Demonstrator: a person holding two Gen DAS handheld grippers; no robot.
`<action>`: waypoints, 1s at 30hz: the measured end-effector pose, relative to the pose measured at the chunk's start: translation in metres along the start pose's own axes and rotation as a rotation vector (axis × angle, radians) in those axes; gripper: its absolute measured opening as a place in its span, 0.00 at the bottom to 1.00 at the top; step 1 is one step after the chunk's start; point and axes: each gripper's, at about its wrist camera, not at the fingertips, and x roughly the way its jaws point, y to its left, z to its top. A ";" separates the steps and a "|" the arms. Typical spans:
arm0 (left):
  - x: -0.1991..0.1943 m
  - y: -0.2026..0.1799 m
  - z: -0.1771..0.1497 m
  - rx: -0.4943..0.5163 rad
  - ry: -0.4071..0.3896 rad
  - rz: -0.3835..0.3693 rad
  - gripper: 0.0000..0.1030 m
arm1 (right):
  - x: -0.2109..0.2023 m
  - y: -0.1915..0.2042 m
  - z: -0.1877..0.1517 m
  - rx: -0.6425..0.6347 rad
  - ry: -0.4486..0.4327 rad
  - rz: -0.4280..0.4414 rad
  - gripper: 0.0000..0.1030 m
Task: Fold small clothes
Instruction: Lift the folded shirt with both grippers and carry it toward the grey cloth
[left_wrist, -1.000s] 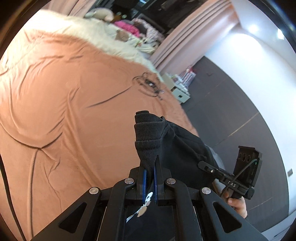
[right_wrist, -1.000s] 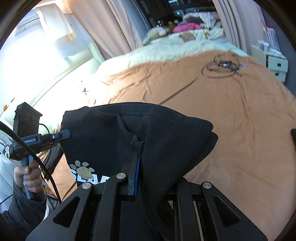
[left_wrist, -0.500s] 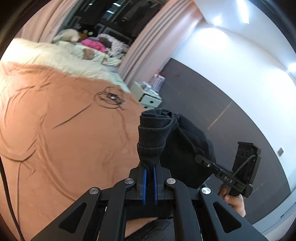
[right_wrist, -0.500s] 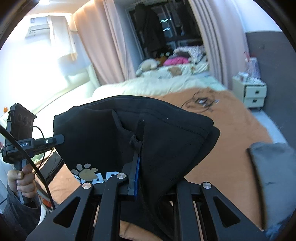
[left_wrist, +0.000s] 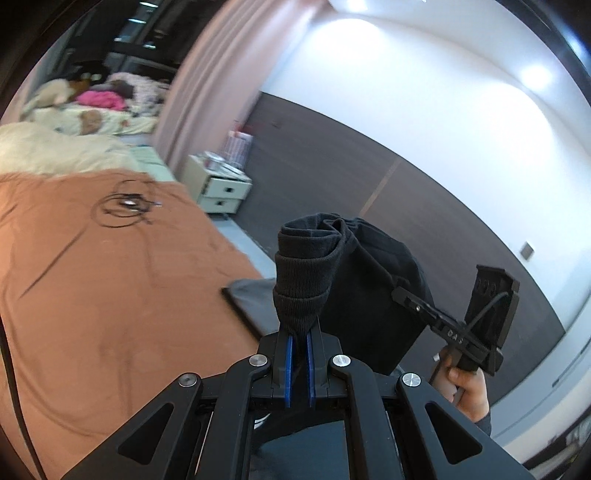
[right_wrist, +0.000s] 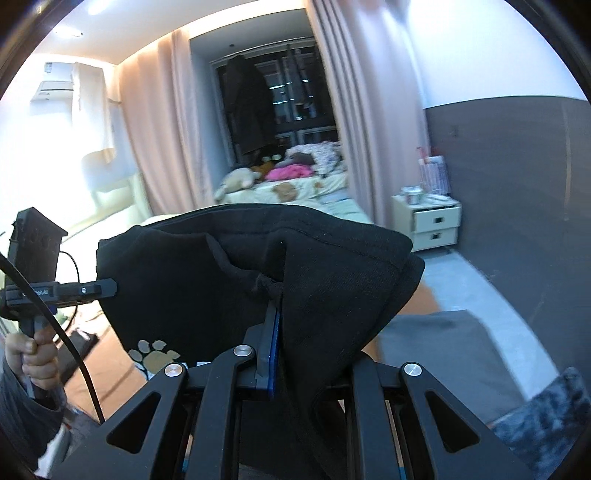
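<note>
A small black sweatshirt (right_wrist: 229, 280) with a tan paw print (right_wrist: 153, 356) hangs in the air between both grippers, above the orange bedspread (left_wrist: 92, 280). My left gripper (left_wrist: 299, 332) is shut on its ribbed hem (left_wrist: 306, 280). My right gripper (right_wrist: 275, 314) is shut on a bunched fold of the fabric, which drapes over and hides its right finger. In the left wrist view the right gripper (left_wrist: 402, 295) shows at the cloth's far edge. In the right wrist view the left gripper (right_wrist: 107, 290) shows at the left edge.
A coiled black cable (left_wrist: 123, 206) lies on the bedspread. A grey folded garment (right_wrist: 461, 347) lies at the bed's near corner. A white nightstand (right_wrist: 428, 218) stands by the dark wall. Pillows, toys and clothes (right_wrist: 288, 173) are piled at the bed's far end before pink curtains.
Both grippers have lifted and tilted upward with the sweatshirt held between them. The views now show more wall and curtain and less bedspread. The grey garment has come into view.
</note>
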 end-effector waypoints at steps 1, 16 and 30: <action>0.011 -0.007 0.001 0.010 0.012 -0.018 0.05 | -0.010 -0.005 -0.002 0.005 -0.007 -0.023 0.09; 0.133 -0.107 0.016 0.131 0.143 -0.238 0.05 | -0.066 0.012 -0.010 0.079 -0.056 -0.274 0.09; 0.214 -0.096 0.029 0.108 0.221 -0.277 0.05 | -0.011 0.058 -0.023 0.133 -0.004 -0.359 0.09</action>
